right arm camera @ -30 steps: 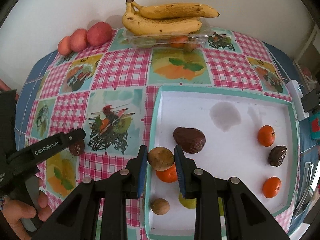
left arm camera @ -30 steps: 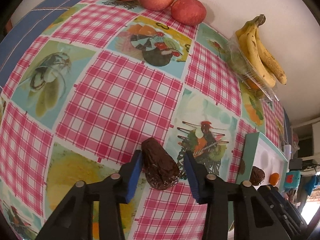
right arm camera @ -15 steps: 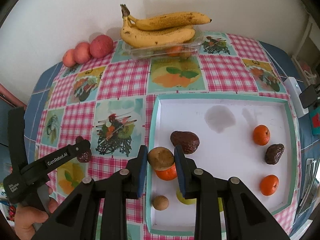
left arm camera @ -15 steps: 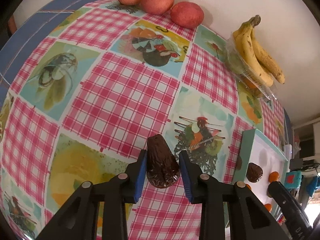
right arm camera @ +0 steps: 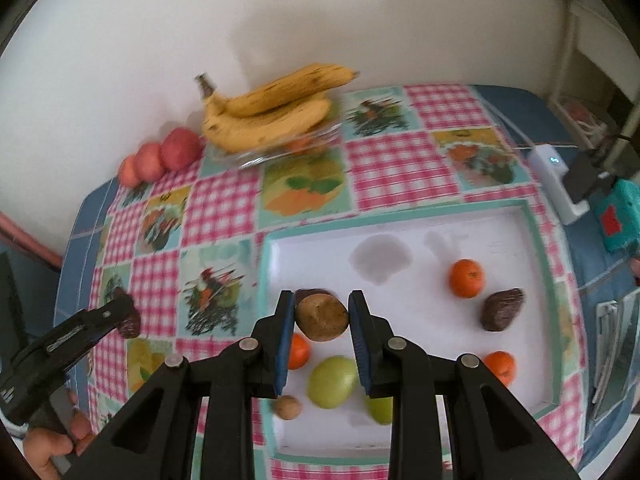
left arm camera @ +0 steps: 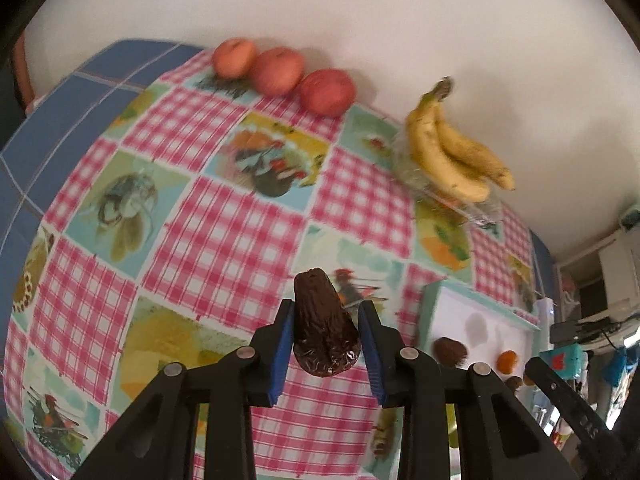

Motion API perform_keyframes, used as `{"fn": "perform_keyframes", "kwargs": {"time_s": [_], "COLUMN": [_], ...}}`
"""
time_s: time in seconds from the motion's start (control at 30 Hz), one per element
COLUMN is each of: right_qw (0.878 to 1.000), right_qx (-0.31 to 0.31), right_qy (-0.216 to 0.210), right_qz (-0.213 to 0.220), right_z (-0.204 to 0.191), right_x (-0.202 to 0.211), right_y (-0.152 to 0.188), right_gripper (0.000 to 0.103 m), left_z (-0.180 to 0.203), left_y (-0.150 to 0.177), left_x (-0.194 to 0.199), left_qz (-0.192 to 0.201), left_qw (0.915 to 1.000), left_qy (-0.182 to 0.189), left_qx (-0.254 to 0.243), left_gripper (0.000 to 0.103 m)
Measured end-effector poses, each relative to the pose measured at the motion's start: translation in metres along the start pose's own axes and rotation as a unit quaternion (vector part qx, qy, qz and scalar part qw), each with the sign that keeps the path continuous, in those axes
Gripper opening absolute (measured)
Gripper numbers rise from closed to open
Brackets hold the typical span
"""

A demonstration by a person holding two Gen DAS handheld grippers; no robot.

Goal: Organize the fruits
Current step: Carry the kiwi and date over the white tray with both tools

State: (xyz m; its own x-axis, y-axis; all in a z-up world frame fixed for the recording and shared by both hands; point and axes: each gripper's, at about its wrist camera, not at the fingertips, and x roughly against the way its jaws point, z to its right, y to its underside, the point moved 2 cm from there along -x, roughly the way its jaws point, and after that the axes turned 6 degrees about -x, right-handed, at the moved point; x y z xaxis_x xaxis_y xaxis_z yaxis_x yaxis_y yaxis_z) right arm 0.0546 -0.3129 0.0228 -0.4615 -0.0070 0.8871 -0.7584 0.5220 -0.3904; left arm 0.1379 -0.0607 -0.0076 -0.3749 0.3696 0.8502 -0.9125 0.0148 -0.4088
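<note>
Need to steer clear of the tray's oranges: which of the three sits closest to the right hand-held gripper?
The orange peeking out just left of the right hand-held gripper, partly hidden behind its left finger. The other two oranges lie over toward the tray's right side.

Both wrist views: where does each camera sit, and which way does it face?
Left wrist: rides the left hand-held gripper, clamped on a dark avocado, facing the wall across the checked tablecloth.
Right wrist: rides the right hand-held gripper, holding a brown fruit above the tray; a hand shows.
Shared: bananas, apples, tray.
</note>
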Motion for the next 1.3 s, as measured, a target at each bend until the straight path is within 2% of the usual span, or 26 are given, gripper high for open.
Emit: {"fn": "perform_keyframes", "kwargs": {"time_s": [0.23,0.47,0.8,0.97,1.3], "right_qw": [0.999,0.997,0.994,0.994,0.994], "right_qx": [-0.025,-0.046,-0.064,-0.068,-0.081], "right_qy": [0.029,0.049,0.064,0.064,0.058], "right_qz": [0.029,0.047,0.06,0.056,0.053], "right_z": [0.04,0.069,0.098,0.106,0.118], "right_x": [0.023,0.04,0.054,0.049,0.023], "right_y": [-0.01,-0.015,-0.018,-0.018,-0.02], "right_gripper": [0.028,0.028,0.028,0.028,0.029], "left_z": [0.043,0.087,0.141,0.163,0.176], "left_y": [0.001,0.012,0.032,0.045,0.061], "left_x": [0.014,0.012,0.001,-0.01,-0.046], "left_qz": [0.014,0.003,-0.008,-0.017,-0.046], "left_qw": [0.9989,0.996,0.9877,0.9829,0.9798], "left_qy": [0.018,0.039,0.034,0.036,0.049], "left_qx": [-0.041,-0.08,-0.153,-0.18,-0.188], "left_gripper": [0.034,0.034,0.034,0.034,0.034]}}
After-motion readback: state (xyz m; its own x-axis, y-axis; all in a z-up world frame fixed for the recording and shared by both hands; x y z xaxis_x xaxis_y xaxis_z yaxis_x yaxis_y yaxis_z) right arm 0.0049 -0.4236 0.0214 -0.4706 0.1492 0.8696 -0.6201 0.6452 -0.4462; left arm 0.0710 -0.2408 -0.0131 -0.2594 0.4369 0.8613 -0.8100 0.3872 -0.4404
